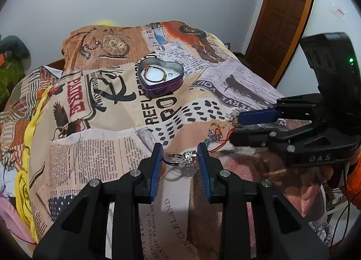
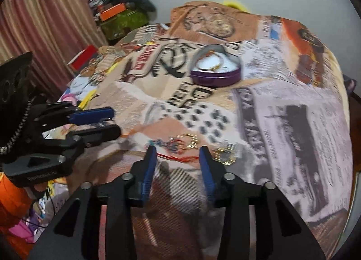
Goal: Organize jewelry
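Observation:
My left gripper (image 1: 180,155) is shut on a silver ring with a pink stone (image 1: 183,158), held just above the printed cloth (image 1: 108,145). It shows from the side in the right wrist view (image 2: 116,120). A purple heart-shaped tin (image 1: 161,77) sits farther back, open, with a black-and-gold bracelet (image 1: 154,75) inside. My right gripper (image 2: 178,150) is open and empty, just before a small pile of jewelry: a red-thread piece with blue beads (image 2: 173,145) and gold rings (image 2: 191,140). The same pile (image 1: 216,134) lies beside my right gripper (image 1: 234,128) in the left wrist view.
The cloth covers a raised, rounded surface that drops off at all sides. A brown door (image 1: 282,18) stands at the right. Curtains (image 2: 45,18) and a cluttered stack with an orange box (image 2: 112,10) stand at the left. A red box (image 2: 83,57) lies near the cloth's left edge.

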The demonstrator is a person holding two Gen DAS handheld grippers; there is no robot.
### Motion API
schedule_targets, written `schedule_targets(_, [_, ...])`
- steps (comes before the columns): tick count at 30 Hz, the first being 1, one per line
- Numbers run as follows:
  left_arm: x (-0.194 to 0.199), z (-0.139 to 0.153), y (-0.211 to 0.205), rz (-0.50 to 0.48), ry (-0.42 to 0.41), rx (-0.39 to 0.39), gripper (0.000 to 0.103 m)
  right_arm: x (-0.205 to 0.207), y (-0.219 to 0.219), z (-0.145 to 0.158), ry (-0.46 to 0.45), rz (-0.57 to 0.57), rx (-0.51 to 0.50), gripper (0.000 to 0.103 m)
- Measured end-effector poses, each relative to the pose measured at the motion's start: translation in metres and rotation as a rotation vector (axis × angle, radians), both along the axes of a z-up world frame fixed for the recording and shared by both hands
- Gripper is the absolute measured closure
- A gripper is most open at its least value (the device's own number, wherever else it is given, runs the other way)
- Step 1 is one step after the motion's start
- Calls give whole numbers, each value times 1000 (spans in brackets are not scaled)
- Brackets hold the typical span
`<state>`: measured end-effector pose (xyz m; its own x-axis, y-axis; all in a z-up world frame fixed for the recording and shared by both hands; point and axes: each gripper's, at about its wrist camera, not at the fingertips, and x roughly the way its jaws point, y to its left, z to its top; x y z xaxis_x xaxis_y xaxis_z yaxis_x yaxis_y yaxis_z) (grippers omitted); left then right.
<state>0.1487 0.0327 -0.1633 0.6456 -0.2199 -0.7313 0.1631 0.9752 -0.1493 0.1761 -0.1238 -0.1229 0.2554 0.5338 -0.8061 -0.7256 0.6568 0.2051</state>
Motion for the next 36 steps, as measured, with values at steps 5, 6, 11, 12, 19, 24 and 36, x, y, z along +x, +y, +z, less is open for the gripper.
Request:
schedule_targets(5, [-3, -3, 7, 10, 5, -11, 73, -1, 20, -13, 2, 34, -73, 61])
schedule_targets(6, [-3, -4, 8, 11, 5, -13, 73, -1, 22, -17, 7, 34, -86, 61])
schedule_targets(11, [-5, -6, 11, 14, 7, -22, 73, -4, 23, -21, -9, 44, -105, 65])
schedule_targets(12, [-4, -7, 11, 14, 8, -22, 73, -4, 22, -22, -4, 44, -102, 77])
schedule_targets(19, [-7, -2, 6, 10, -5, -21, 73, -9, 19, -20, -9, 34, -82, 100])
schedule_targets(24, [-9, 6, 5, 14, -22, -15, 73, -14, 10, -4, -52, 9, -43, 101])
schedule_targets(36, [-18, 21, 4, 26, -59, -14, 73, -23, -5, 35, -124, -12, 50, 101])
